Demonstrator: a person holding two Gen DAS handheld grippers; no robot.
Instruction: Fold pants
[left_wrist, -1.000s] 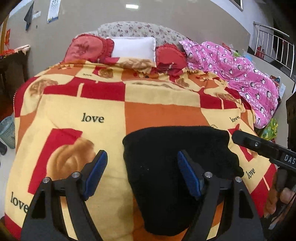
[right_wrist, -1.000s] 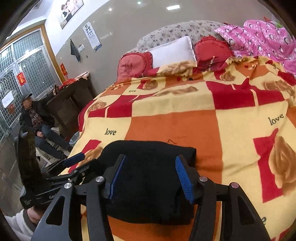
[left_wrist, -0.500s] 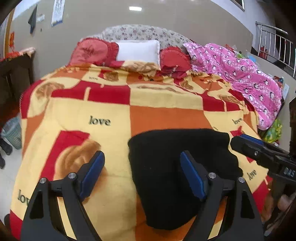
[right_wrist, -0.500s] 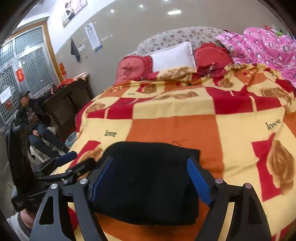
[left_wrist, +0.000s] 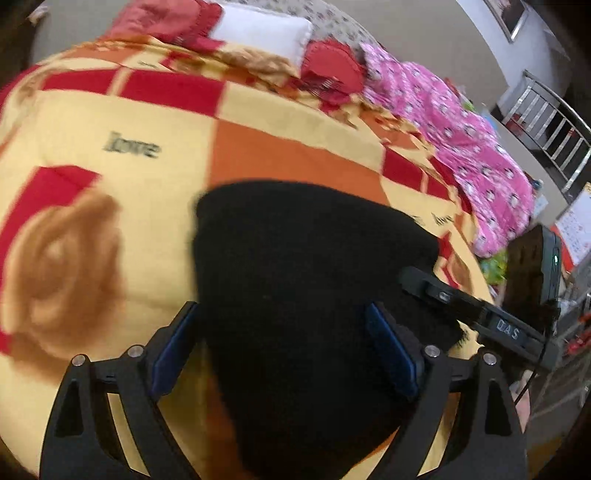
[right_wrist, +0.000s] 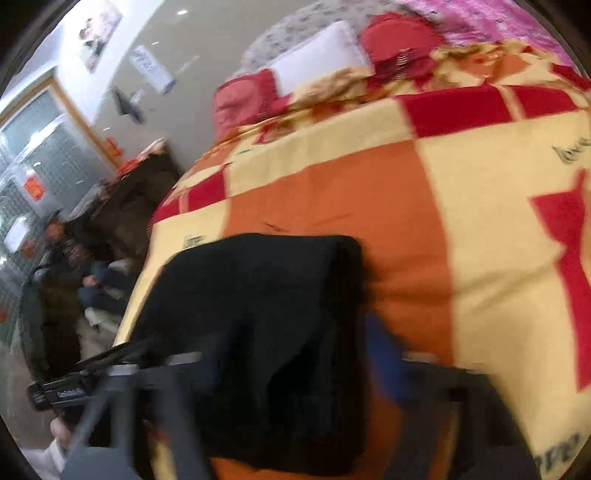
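The black pants (left_wrist: 295, 295) lie folded into a compact rectangle on the orange, yellow and red blanket (left_wrist: 110, 147); they also show in the right wrist view (right_wrist: 266, 332). My left gripper (left_wrist: 284, 347) is open, its blue pads on either side of the bundle's near part, holding nothing. My right gripper (right_wrist: 291, 373) is blurred but open, over the bundle's near edge. The right gripper's finger (left_wrist: 461, 306) shows at the bundle's right side in the left wrist view. The left gripper (right_wrist: 66, 391) shows at lower left in the right wrist view.
Red cushions (left_wrist: 332, 66) and a white pillow (left_wrist: 258, 26) lie at the head of the bed. A pink quilt (left_wrist: 461, 140) lies along its right side. A seated person (right_wrist: 70, 251) and a dark cabinet (right_wrist: 140, 192) are left of the bed.
Both cameras have tilted and moved in closer to the folded pants, with motion blur. Both grippers stay open. The pants have not visibly moved.
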